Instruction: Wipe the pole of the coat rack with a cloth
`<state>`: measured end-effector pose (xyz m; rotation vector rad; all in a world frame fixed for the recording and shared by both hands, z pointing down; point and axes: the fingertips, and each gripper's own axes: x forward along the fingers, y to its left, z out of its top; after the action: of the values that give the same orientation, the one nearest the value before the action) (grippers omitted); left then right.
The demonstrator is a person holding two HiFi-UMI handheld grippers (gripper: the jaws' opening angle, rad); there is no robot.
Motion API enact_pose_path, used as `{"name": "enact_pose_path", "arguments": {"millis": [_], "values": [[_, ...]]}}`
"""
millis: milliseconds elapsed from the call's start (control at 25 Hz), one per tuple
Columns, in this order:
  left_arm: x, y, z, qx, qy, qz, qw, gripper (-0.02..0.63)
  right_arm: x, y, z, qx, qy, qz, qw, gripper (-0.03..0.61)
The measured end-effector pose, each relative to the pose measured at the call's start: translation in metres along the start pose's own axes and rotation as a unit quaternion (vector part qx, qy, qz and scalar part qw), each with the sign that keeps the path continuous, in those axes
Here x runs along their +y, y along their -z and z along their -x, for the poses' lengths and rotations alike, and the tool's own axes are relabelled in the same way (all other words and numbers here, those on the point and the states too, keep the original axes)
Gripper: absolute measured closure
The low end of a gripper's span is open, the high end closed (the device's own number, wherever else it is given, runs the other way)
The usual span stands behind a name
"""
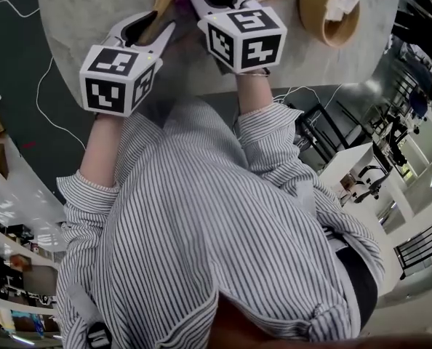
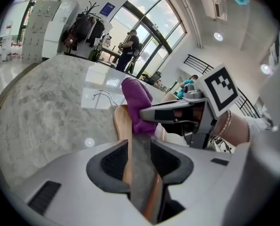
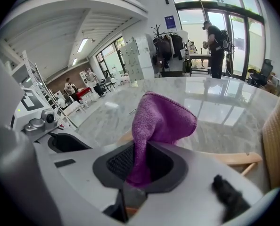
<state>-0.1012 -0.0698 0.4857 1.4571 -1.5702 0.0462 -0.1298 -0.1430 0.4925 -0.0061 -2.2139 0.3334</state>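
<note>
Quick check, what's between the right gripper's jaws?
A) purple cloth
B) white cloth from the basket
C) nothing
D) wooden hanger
A: the right gripper view shows the purple cloth running down between the jaws of the right gripper, which are closed on it.

head camera steeply down, all share table (image 1: 92, 9)

Purple cloth (image 3: 161, 121); grey-marbled table (image 1: 92, 6); black-white striped shirt (image 1: 201, 231).
</note>
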Motion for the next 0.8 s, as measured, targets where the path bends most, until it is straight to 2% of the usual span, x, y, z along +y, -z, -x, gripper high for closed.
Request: {"name": "enact_pose_path", "arguments": {"millis": [560,800], "values": [[0.014,0.064,0.047,0.034,-0.021,0.045,0.9982,0.460,0.001,0.005,-0.001,-0.006,0.020,0.012,1.000,0.512],[0.013,0.084,0.060,0.033,-0.043,0.055,0.9971,0.460,-0.004,0.005,0.001,-0.011,0.036,0.019,0.999,0.512]]}}
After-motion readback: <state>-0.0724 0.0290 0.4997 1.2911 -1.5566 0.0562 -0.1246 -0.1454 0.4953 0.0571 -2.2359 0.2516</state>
